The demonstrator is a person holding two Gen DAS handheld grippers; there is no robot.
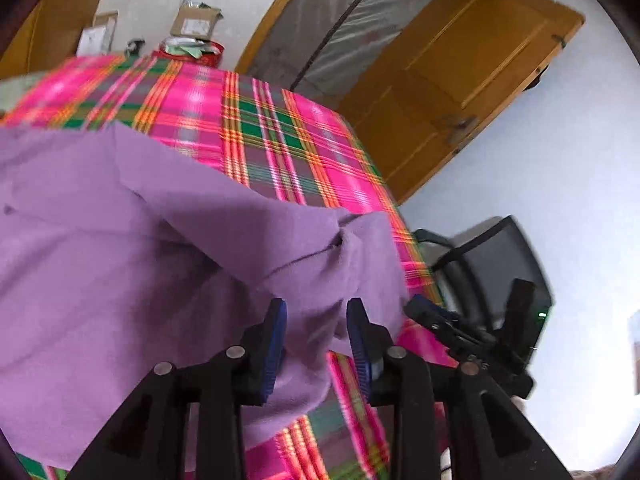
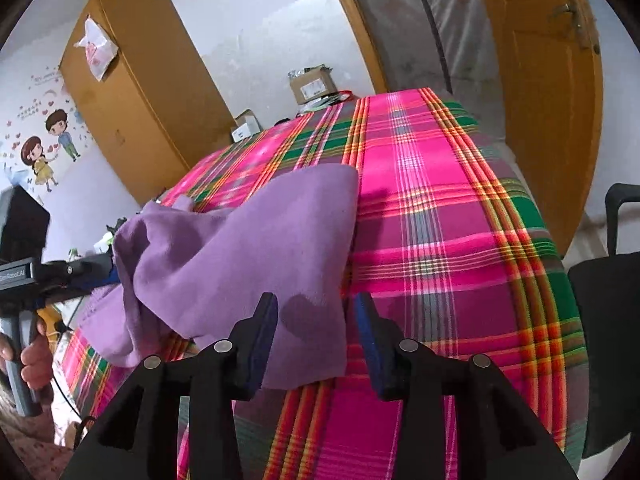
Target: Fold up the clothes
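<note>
Both grippers are standing released over a purple garment that is lying rumpled on a plaid cloth.

Right gripper: the jaws are standing apart, with nothing pinched. The near right corner of the garment is lying flat between and just beyond the fingers; no pad is pressing on it.

Left gripper: the jaws are likewise standing apart. A bunched edge of the garment is sitting between and ahead of the fingers, loose and ungripped as far as this view shows.

Step in hand, as a judgement: a fold or a repositioning of the garment's near edge appears just finished, and both grippers are freeing themselves for a fresh hold.

Next move, as a judgement: each gripper is needing a single layer of the edge or a corner between its pads, followed by a matched lift and carry across the garment. The bunched left side is likely needing smoothing first.

Beyond the fingers, the plaid cloth is running on toward cardboard boxes and a wooden door.

Hard to make out:
- The garment's type and full outline; folds are hiding its left part.
- The left wrist view is blurring.
- The right gripper is showing only partly there.
- A hand is showing at the frame edge.
</note>
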